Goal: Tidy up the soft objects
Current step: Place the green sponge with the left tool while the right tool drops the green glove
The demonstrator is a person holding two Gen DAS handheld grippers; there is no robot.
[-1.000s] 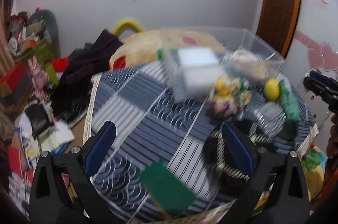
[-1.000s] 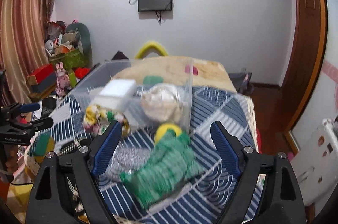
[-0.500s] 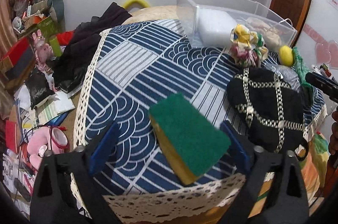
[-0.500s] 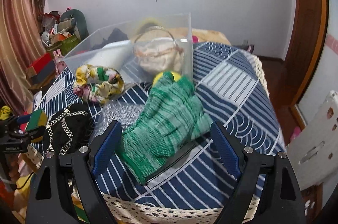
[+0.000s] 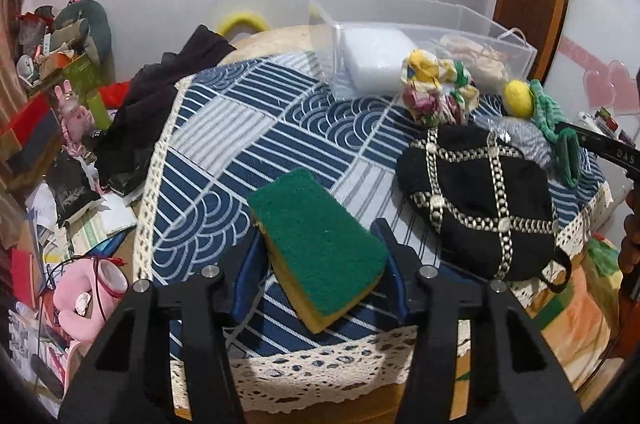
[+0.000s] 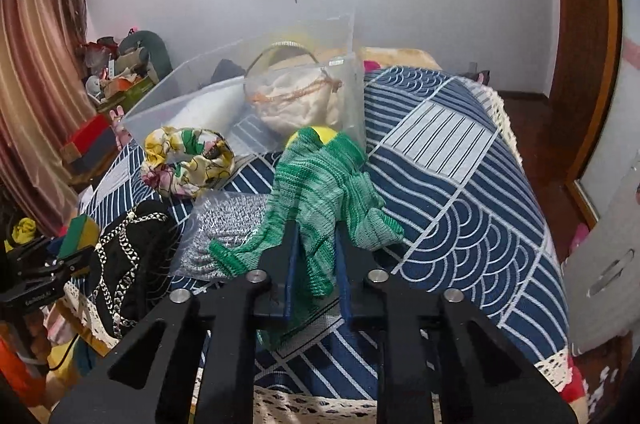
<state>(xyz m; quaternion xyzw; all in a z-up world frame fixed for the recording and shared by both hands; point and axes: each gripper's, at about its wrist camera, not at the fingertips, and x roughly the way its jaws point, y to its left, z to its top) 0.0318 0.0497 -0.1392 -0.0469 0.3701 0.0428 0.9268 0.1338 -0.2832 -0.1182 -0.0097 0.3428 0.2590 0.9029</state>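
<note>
My left gripper [image 5: 320,244] is shut on a green-and-yellow sponge [image 5: 316,244] at the near edge of the blue patterned tablecloth [image 5: 248,144]. My right gripper [image 6: 316,248] is shut on a green knitted glove [image 6: 320,192], which drapes over a silver mesh pouch [image 6: 224,224]. A clear plastic bin [image 5: 420,36] at the back holds a white foam block [image 5: 376,60] and a cream pouch [image 6: 296,100]. A floral scrunchie [image 5: 438,96], a yellow ball [image 5: 518,98] and a black chain-trimmed bag [image 5: 476,200] lie in front of the bin.
The cloth's lace edge [image 5: 320,364] runs along the near side. Clutter, boxes and a pink plush toy [image 5: 84,292] lie on the floor at left. Dark clothing [image 5: 160,96] hangs off the far left edge. A wooden door [image 6: 580,4] stands at right.
Both grippers moved down and closed: the left one shut on the sponge, the right one shut on the green glove. Both were open a second ago.
</note>
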